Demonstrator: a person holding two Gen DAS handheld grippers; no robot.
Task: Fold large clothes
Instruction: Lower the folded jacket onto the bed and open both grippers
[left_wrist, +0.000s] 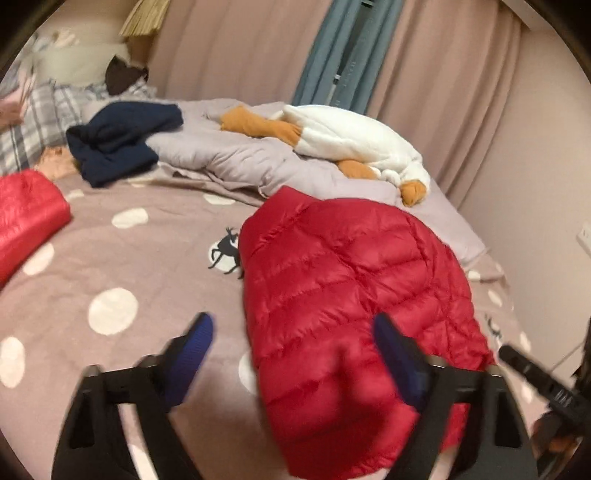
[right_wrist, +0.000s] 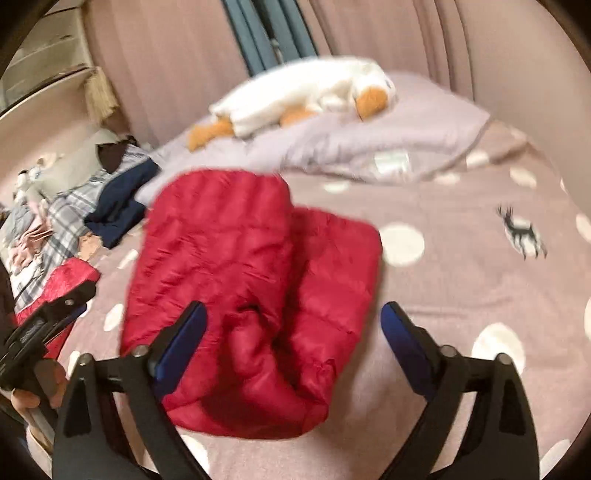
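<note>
Nearest, two grippers, one per hand. Left gripper (left_wrist: 293, 336): two blue pads spread wide, one over the bedsheet, one over the near part of the red jacket (left_wrist: 354, 295); released, gripping nothing. Right gripper (right_wrist: 293, 325): two blue pads likewise apart, the jacket's near end (right_wrist: 243, 306) between them, no pad seen pressing on it; released too. Whether any pad brushes the fabric: cannot tell, both views blurred.

Seen from the left wrist, a tip of the right gripper at the far right edge; seen from the right wrist, the left gripper at the lower left with part of a hand (right_wrist: 40, 384) on it.

One red quilted jacket, lying folded lengthwise on the bed, doubled over itself with one layer atop another, near end puffed up. Underneath, one pinkish bedsheet (left_wrist: 129, 295) with white dots and two small deer prints in each view.

To the left, a second red quilted piece (left_wrist: 26, 218), well apart from the jacket.

Farther back, one dark blue garment (left_wrist: 118, 140), crumpled, beside one pale lilac quilt (left_wrist: 229, 155) bunched across the bed. On the quilt, one white plush goose (left_wrist: 351, 140) with orange feet and beak, lying on its side. At far left, checked bedding (left_wrist: 40, 110).

Behind all, pink curtains (left_wrist: 240, 48) with one blue-grey curtain strip (left_wrist: 332, 51) between them.
</note>
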